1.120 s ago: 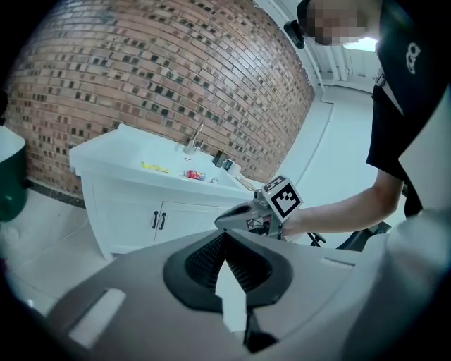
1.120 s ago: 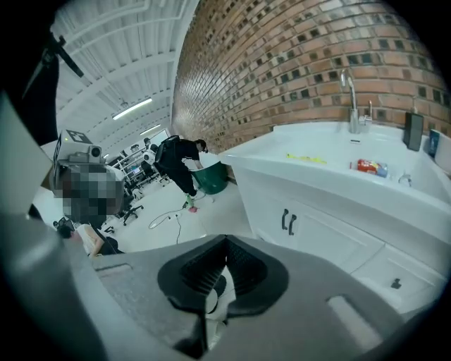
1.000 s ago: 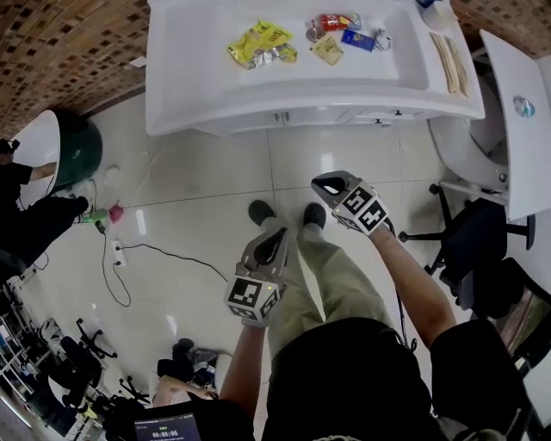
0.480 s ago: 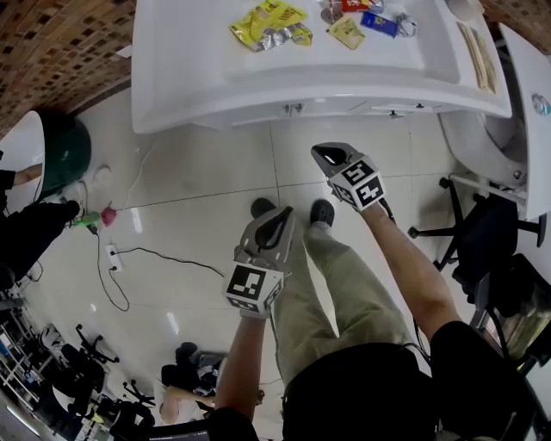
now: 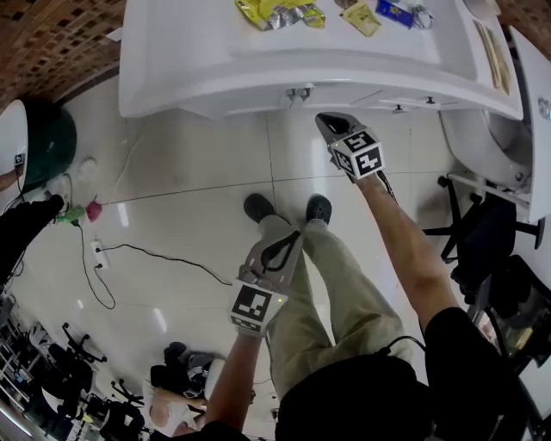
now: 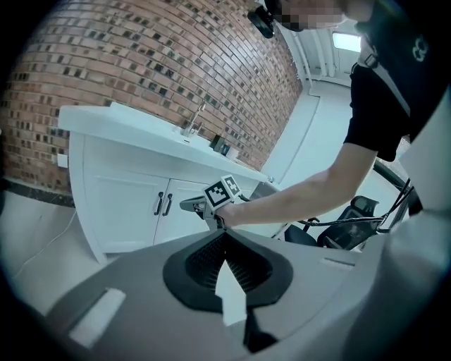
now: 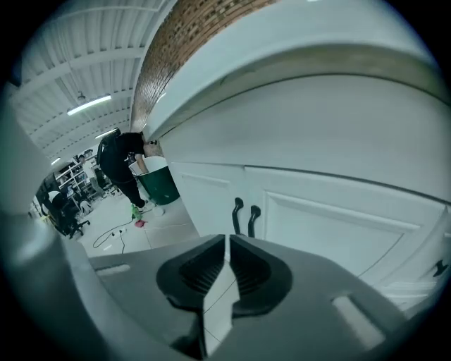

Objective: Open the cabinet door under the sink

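Observation:
The white sink cabinet (image 5: pixel 258 82) runs across the top of the head view, with two black handles (image 5: pixel 299 91) side by side where its doors meet. My right gripper (image 5: pixel 329 122) is held out just short of them, jaws shut on nothing. In the right gripper view the two handles (image 7: pixel 244 217) stand upright close ahead, just above the right gripper (image 7: pixel 227 241), and are not touched. My left gripper (image 5: pixel 277 248) hangs lower, over the person's legs, shut and empty. From the left gripper (image 6: pixel 225 238), its own view shows the doors (image 6: pixel 134 208) and the right gripper's marker cube (image 6: pixel 224 192).
Snack packets (image 5: pixel 280 10) lie on the countertop. A green bin (image 5: pixel 47 142) and a person in black (image 7: pixel 123 166) are off to the left. A cable and power strip (image 5: pixel 99 254) lie on the tiled floor. A black office chair (image 5: pixel 482 232) stands at the right.
My right gripper has moved forward to just short of the door handles. The left gripper has dropped back and lower. The cabinet doors stay closed.

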The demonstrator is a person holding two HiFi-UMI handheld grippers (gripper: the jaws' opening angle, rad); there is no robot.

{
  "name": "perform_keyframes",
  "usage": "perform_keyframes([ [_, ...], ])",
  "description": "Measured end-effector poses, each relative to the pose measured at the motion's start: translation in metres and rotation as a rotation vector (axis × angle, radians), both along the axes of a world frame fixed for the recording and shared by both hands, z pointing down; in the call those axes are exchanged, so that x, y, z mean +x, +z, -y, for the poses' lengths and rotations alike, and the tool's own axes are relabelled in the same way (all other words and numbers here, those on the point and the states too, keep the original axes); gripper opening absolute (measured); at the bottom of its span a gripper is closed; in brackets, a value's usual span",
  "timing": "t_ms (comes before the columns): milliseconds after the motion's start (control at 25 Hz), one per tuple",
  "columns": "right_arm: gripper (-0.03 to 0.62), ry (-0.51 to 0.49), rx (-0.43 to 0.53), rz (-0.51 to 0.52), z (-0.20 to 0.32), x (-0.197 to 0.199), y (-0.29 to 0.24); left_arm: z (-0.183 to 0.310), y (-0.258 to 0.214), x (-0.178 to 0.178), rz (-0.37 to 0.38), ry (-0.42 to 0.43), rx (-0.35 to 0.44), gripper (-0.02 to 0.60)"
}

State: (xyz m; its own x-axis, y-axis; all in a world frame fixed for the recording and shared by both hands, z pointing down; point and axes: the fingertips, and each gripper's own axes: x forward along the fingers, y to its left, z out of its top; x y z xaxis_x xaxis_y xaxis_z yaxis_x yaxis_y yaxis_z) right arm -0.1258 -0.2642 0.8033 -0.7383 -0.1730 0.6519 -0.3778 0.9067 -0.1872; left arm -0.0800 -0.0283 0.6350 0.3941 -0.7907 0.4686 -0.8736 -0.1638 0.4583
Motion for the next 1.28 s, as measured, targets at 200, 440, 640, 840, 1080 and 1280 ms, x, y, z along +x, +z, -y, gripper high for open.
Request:
perform_keyframes([
  [200, 0.081, 0.023, 0.009, -0.044, 0.013, -0.017, 0.027, -0.026, 0.006, -0.015, 0.006, -0.032, -0.020, 0.012],
  [440, 0.081, 0.076, -0.005, -0.058, 0.034, -0.027, 0.044, -0.039, 0.013, -0.037, 0.025, -0.094, -0.026, 0.012],
  [640, 0.081, 0.098, -0.012, -0.065, 0.045, -0.033, 0.051, -0.040, 0.017, -0.051, 0.031, -0.130, -0.024, 0.012],
  [840, 0.081, 0.074, -0.010, -0.067, 0.049, -0.043, 0.055, -0.037, 0.017, -0.059, 0.031, -0.144, -0.021, 0.012],
  [1080, 0.062, 0.060, 0.016, -0.082, 0.052, -0.047, 0.061, -0.041, 0.019, -0.062, 0.036, -0.151, -0.028, 0.012],
  [1280, 0.043, 0.064, 0.028, -0.098, 0.055, -0.050, 0.063, -0.049, 0.027, -0.061, 0.033, -0.157, -0.048, 0.012],
])
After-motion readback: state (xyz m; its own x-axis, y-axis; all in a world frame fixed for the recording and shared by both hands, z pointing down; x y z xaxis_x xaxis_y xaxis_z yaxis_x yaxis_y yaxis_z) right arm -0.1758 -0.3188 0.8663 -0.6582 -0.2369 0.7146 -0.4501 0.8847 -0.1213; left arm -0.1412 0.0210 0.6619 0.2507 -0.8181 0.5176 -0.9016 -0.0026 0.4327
